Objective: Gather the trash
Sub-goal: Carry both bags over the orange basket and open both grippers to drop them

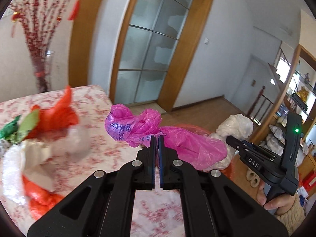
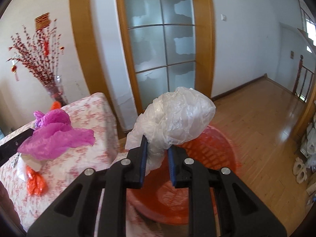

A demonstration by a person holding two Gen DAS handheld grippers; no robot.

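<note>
My left gripper (image 1: pixel 157 138) is shut on a crumpled pink plastic bag (image 1: pixel 138 128) and holds it in the air past the table's right edge. The pink bag also shows in the right wrist view (image 2: pixel 57 136). My right gripper (image 2: pixel 157 145) is shut on a crumpled white plastic bag (image 2: pixel 177 116) and holds it above a red plastic basket (image 2: pixel 213 150) on the floor. In the left wrist view the white bag (image 1: pixel 237 126) and right gripper (image 1: pixel 231 139) are at the right. More trash lies on the table (image 1: pixel 102 106): red bags (image 1: pixel 59 116), white wrapping (image 1: pixel 13 165), green scraps (image 1: pixel 9 128).
The table has a red-and-white floral cloth. A glass vase with red branches (image 1: pixel 41 67) stands at its far left. Behind is a frosted glass door (image 2: pixel 160 45) in a wooden frame. Wooden floor (image 2: pixel 256 118) stretches to the right, with slippers (image 2: pixel 300 169) and shelves (image 1: pixel 292 98) beyond.
</note>
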